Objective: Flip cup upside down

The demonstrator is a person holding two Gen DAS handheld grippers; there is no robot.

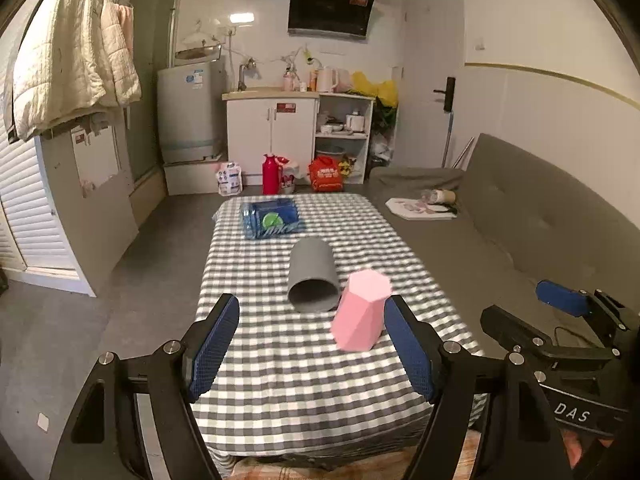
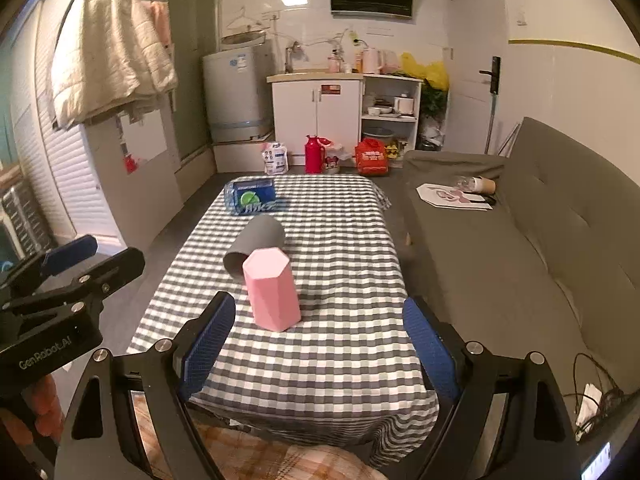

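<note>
A pink faceted cup (image 1: 362, 311) (image 2: 271, 289) stands on the checkered table (image 1: 288, 380) (image 2: 320, 360) with its closed end up. A grey cup (image 1: 313, 276) (image 2: 256, 247) lies on its side just behind it, its mouth facing the near left. My left gripper (image 1: 312, 344) is open and empty above the table's near part, the pink cup close to its right finger. My right gripper (image 2: 320, 340) is open and empty, just short of the pink cup. The right gripper also shows in the left wrist view (image 1: 560, 320).
A blue packet (image 1: 272, 218) (image 2: 254, 196) lies at the table's far end. A grey sofa (image 1: 520, 232) (image 2: 520, 248) runs along the right side, with papers and a bottle on it. Kitchen cabinets, a red flask and bags stand beyond the table.
</note>
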